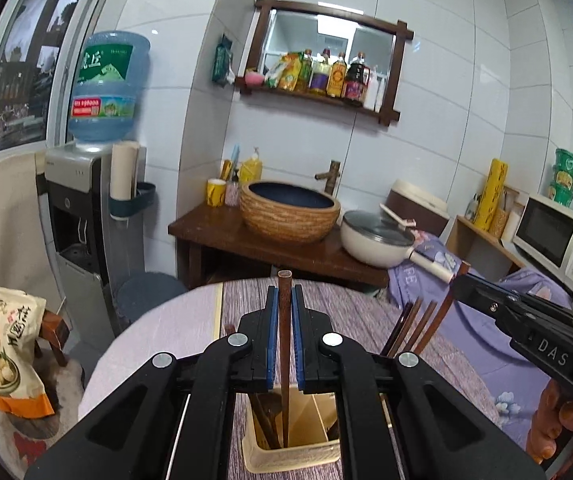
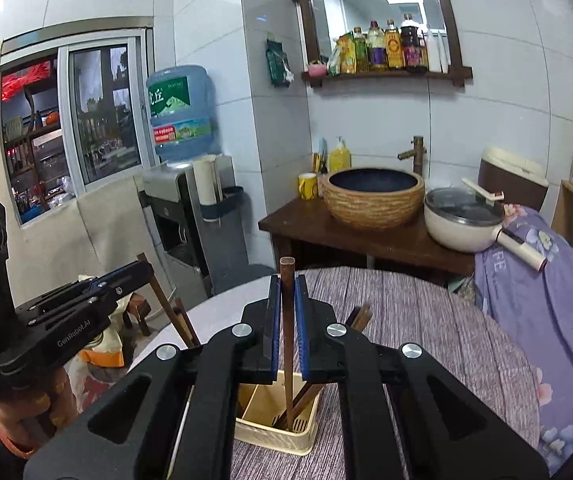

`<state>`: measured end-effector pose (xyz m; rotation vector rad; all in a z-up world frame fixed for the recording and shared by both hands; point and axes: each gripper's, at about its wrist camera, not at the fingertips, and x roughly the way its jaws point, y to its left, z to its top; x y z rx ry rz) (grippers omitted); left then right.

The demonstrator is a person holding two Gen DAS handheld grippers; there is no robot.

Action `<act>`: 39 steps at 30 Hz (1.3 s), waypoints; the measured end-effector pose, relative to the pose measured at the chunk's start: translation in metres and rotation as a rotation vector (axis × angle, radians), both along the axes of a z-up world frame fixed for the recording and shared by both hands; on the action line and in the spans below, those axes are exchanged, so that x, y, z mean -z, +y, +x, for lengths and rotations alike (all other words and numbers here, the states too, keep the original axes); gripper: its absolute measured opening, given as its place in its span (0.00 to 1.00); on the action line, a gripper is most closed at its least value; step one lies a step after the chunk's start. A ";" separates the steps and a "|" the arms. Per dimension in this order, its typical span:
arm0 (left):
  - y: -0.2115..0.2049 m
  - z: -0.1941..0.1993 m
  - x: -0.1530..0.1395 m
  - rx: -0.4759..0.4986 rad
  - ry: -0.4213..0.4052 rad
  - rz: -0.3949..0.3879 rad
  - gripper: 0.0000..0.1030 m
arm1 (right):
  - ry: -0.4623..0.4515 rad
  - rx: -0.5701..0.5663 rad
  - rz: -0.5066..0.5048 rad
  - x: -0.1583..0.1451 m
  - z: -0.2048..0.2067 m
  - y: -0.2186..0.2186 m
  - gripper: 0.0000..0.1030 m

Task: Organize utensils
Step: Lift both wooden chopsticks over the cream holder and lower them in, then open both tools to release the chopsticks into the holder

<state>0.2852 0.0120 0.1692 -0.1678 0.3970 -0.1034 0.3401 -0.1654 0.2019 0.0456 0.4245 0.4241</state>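
Note:
A cream plastic utensil holder (image 1: 292, 456) stands on the round table, also in the right wrist view (image 2: 274, 436). My left gripper (image 1: 285, 300) is shut on a dark wooden chopstick (image 1: 284, 340) held upright, its lower end inside the holder's left compartment among other sticks. My right gripper (image 2: 287, 292) is shut on another wooden chopstick (image 2: 287, 320) held upright, its tip down in the holder's right compartment. Several more chopsticks (image 1: 410, 328) lean out of the holder. Each gripper shows in the other's view, the right (image 1: 462, 280) and the left (image 2: 146, 270).
The table has a purple striped cloth (image 2: 426, 320). Behind it a wooden counter holds a woven basin (image 1: 290, 212) and a white lidded pot (image 1: 378, 240). A water dispenser (image 1: 86, 200) stands left, a microwave (image 1: 554, 236) right. A snack bag (image 1: 10, 352) sits on a stool.

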 end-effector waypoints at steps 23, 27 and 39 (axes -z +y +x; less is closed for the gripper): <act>-0.005 -0.026 0.044 0.002 -0.001 0.077 0.71 | 0.004 0.065 -0.019 0.058 -0.013 -0.007 0.56; 0.003 -0.047 0.061 -0.024 0.015 0.092 0.87 | 0.026 0.086 -0.029 0.073 -0.033 -0.014 0.64; 0.028 -0.076 0.154 -0.135 0.264 0.121 0.91 | 0.209 0.070 -0.201 0.178 -0.093 0.008 0.65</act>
